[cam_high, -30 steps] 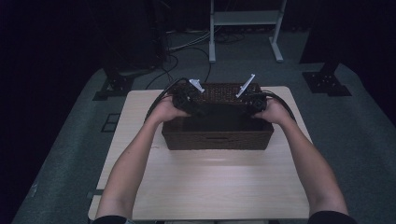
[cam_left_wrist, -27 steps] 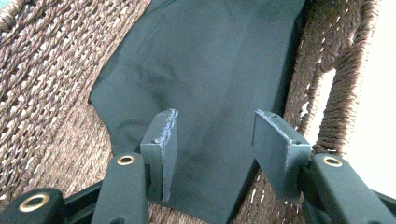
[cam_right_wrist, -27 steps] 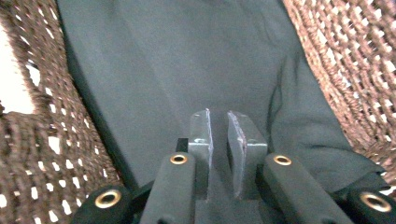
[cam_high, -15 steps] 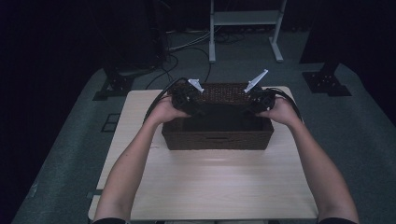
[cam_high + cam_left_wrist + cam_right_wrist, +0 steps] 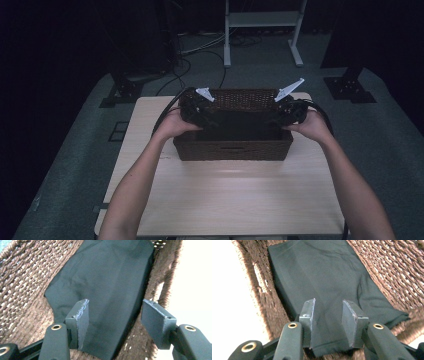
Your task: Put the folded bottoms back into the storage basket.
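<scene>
A dark cloth (image 5: 105, 287) lay folded flat on the bottom of the basket (image 5: 232, 148), which stood on the table (image 5: 235, 200) toward its far side. The left gripper (image 5: 200, 111) hung over the left end of the basket and the right gripper (image 5: 290, 111) over the right end, each one pointing down into it.

In the left gripper view the jaws had just been opening and stood fairly wide apart above the cloth (it lay below the gap, and the pads were not pressing it). In the right gripper view (image 5: 327, 322) the jaws had also just been opening, but the gap was narrower; the cloth (image 5: 322, 290) lay under them, loose, its near edge by the basket wall (image 5: 264, 302).
</scene>
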Available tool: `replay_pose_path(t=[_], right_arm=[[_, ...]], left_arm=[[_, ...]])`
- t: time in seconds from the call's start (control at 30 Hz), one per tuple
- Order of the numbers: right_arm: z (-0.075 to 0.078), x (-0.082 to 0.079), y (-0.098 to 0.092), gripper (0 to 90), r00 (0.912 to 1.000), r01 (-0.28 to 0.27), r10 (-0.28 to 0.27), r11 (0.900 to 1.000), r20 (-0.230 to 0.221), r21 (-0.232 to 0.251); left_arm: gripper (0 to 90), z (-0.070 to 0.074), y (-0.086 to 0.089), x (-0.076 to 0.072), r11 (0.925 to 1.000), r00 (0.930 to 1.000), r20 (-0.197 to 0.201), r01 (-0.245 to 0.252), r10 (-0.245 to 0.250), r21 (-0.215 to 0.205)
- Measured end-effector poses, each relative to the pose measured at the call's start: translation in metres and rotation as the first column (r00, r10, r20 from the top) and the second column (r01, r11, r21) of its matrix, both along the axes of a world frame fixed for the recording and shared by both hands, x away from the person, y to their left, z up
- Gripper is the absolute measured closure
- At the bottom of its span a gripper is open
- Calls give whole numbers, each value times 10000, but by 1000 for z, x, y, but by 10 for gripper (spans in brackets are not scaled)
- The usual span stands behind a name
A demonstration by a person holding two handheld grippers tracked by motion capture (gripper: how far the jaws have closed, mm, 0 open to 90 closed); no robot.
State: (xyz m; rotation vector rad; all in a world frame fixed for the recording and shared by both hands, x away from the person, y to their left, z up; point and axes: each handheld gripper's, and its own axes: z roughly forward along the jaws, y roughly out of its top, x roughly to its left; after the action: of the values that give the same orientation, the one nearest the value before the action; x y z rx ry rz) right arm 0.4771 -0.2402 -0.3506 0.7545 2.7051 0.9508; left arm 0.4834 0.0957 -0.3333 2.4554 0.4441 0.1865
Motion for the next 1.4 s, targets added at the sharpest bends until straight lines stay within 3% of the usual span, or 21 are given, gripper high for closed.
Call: replay_pose_path(t=[0.27, 0.33, 0.47, 0.6, 0.73, 1.4], right_arm=[[0, -16, -16, 607, 9997, 184, -189, 9994, 167, 277], [1, -20, -20, 606, 9995, 224, -232, 9992, 217, 344], [2, -29, -29, 592, 9991, 309, -324, 9980, 286, 545], [2, -34, -34, 574, 9987, 361, -383, 9974, 349, 623], [1, -42, -40, 540, 9981, 377, -420, 9952, 461, 903], [-3, -73, -54, 491, 9955, 542, -635, 9904, 706, 1269]], left_arm=[[347, -1, 8, -10, 9997, 9998, 67, -209, 210, -148], [338, -3, 10, -11, 9993, 9995, -66, -300, 299, -202], [324, -4, 15, -18, 9980, 9991, -6, -423, 423, -472], [305, -6, 18, -22, 9980, 9989, -49, -461, 460, -434], [296, -8, 25, -29, 9958, 9981, 35, -607, 611, -685], [262, -8, 34, -64, 9959, 9985, 303, -440, 465, -790]])
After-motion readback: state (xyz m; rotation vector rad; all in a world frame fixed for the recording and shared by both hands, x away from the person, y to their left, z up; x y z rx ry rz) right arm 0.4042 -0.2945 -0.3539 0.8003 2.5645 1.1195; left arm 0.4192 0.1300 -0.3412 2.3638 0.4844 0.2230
